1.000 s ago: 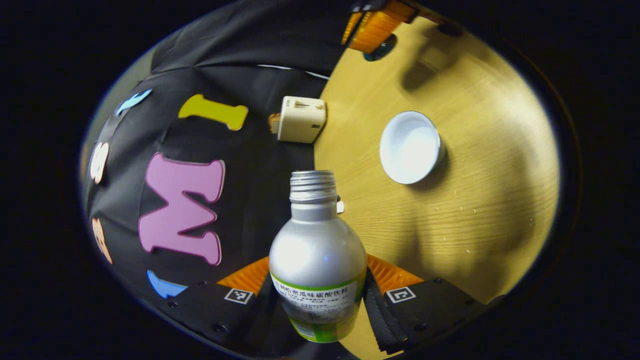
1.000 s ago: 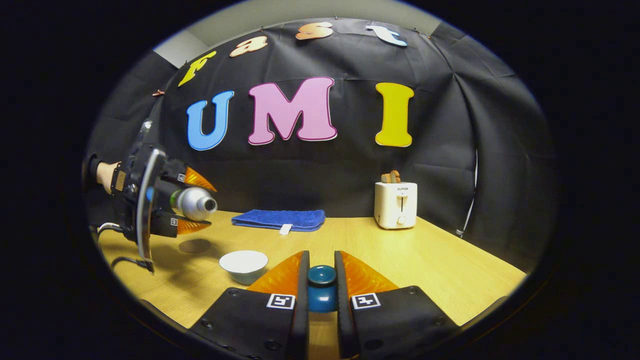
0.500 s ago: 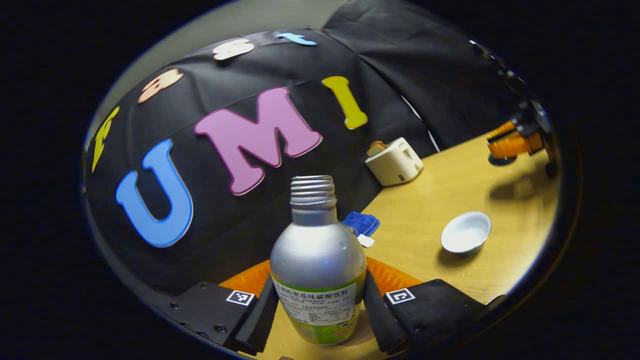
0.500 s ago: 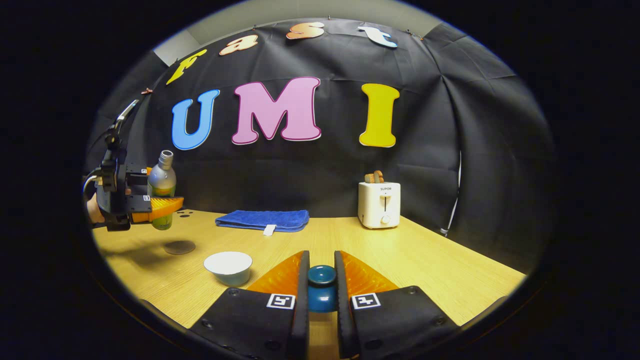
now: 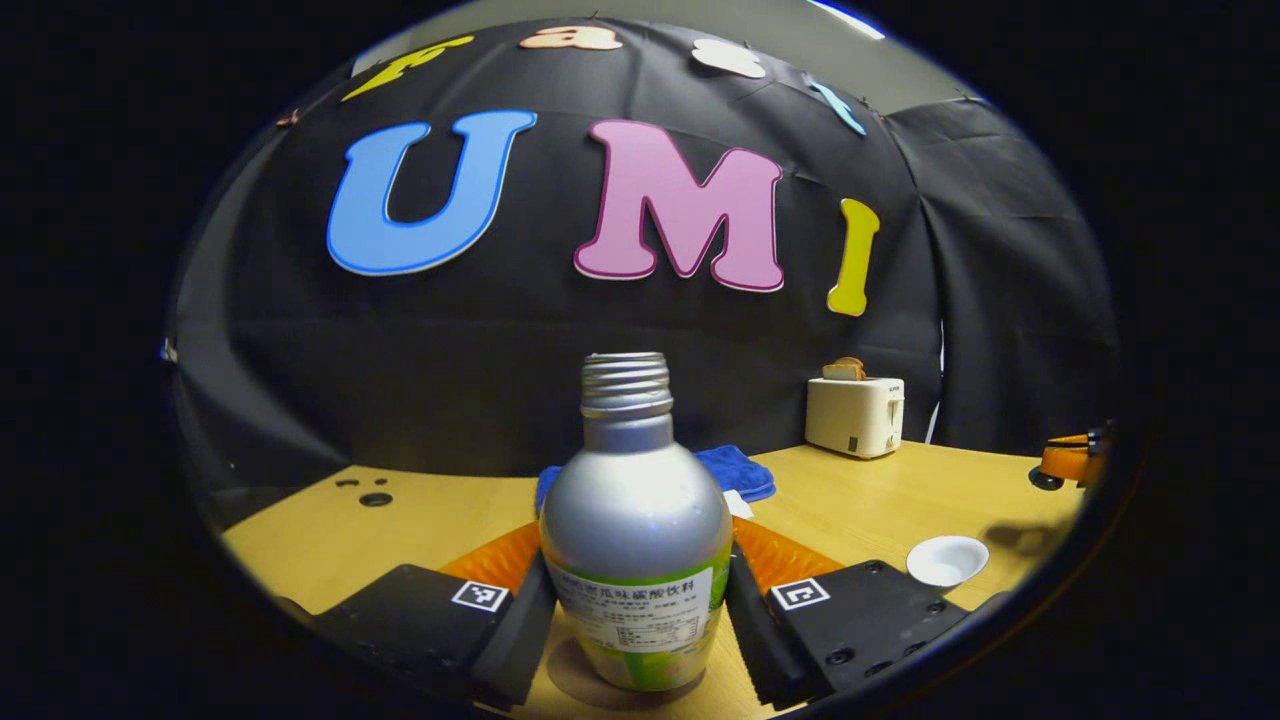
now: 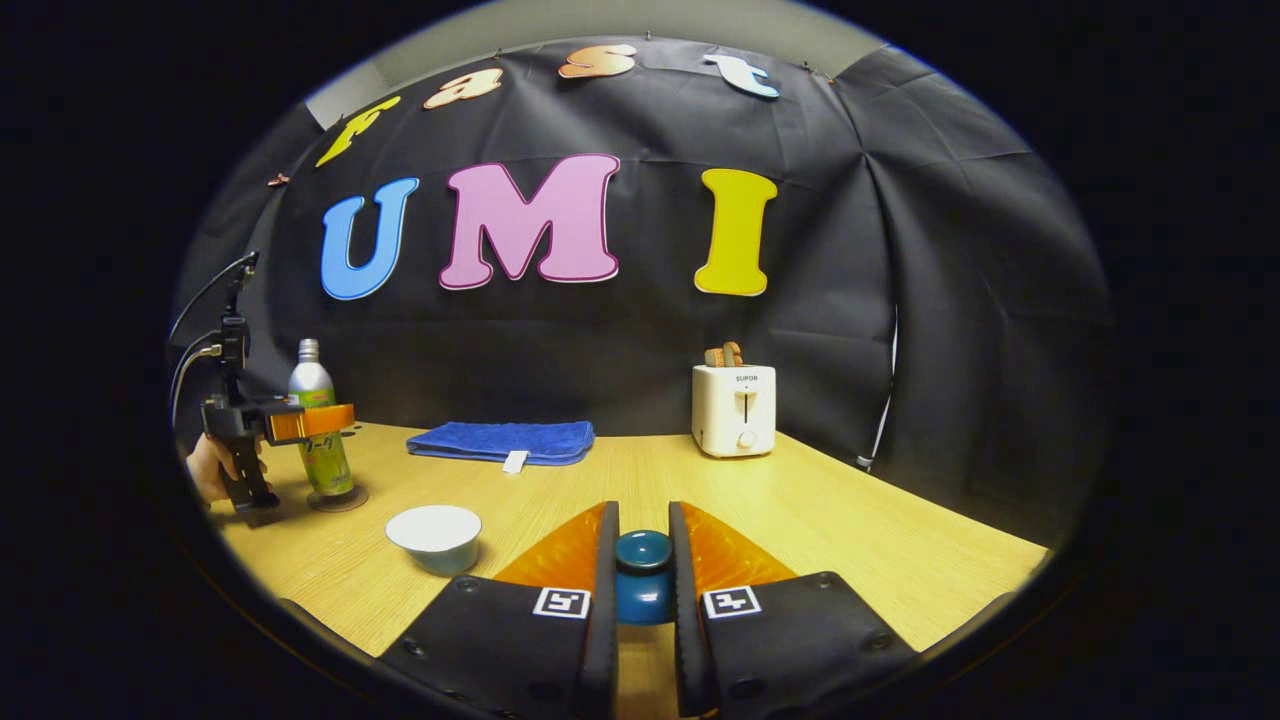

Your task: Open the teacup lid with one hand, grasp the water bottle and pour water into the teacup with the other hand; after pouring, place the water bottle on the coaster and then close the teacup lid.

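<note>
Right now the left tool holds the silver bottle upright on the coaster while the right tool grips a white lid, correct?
Not quite: the lid knob pinched in the right tool is dark teal, as the right gripper view shows. The left tool holds the silver bottle upright on the coaster.

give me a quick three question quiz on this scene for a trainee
1. True or false: the water bottle stands upright on the coaster.
2. What do the right tongs hold?
A. the blue towel
B. the teacup lid
C. the toaster
3. Fill in: the teacup is ____, with no lid on it.

Key:
1. True; the left tongs grip it on both sides.
2. B; the teacup lid has a dark teal knob pinched between both fingers.
3. open
</note>
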{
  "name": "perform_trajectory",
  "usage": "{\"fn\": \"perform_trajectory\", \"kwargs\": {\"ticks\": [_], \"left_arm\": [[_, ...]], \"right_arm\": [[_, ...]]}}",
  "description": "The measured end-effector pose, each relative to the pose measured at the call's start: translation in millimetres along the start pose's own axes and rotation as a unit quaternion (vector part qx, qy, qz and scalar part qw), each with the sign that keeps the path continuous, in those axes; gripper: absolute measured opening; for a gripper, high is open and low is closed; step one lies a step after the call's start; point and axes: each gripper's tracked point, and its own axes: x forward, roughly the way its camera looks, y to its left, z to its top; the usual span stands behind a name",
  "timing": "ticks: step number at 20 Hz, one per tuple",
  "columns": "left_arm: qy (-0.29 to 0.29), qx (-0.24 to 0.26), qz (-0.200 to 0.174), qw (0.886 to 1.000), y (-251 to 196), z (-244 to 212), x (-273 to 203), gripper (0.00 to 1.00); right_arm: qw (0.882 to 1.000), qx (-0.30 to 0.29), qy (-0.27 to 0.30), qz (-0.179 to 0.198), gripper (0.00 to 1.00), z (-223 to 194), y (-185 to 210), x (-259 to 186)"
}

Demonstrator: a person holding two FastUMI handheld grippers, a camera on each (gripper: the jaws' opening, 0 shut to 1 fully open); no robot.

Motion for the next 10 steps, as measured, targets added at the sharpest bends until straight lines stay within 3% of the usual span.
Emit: {"fn": "perform_trajectory", "kwargs": {"ticks": [10], "left_arm": [[0.019, 0.001, 0.008, 1.0, 7.1, -14.7, -5.8, 0.83]], "right_arm": [[1.0, 0.0, 0.0, 0.0, 0.27, -0.3, 0.1, -0.5]]}}
